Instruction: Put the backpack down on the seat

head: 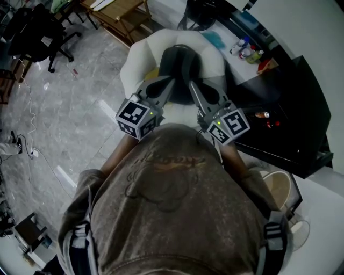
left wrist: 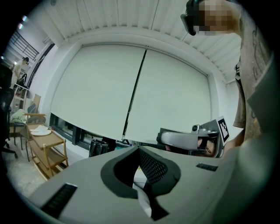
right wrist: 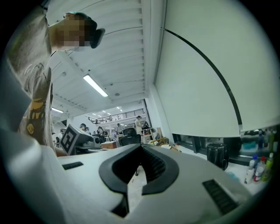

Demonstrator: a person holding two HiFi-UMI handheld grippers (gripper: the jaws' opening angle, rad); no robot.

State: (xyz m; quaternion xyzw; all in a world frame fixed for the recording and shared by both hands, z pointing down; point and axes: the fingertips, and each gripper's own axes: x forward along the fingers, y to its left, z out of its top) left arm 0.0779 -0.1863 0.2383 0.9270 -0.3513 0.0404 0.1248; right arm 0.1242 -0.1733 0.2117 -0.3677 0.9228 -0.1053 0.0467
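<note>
this is a big office. there are a black wheeled chair [head: 45, 37], desks [right wrist: 108, 144] with people [right wrist: 138, 124], long ceiling lights [right wrist: 95, 85] and wide window blinds [left wrist: 131, 87].

- Our left gripper [head: 172, 81] and right gripper [head: 192, 86] are side by side before our chest, with their tips close together over the seat [head: 140, 53].
- The seat stands on the floor [head: 80, 107] straight ahead of us, beyond both grippers.
- The backpack straps [head: 79, 239] lie over our two shoulders.
- A table [head: 290, 91] runs along the right of the seat, and bottles [head: 248, 51] stand at its far end.
- Behind the seat and to the left is a rack [head: 121, 16].
- Farther left, an office chair [head: 40, 37] stands on the floor.
- A bin [head: 277, 188] sits at our right, nearer to us than the table.
- A cable [head: 32, 115] lies on the floor at far left.
</note>
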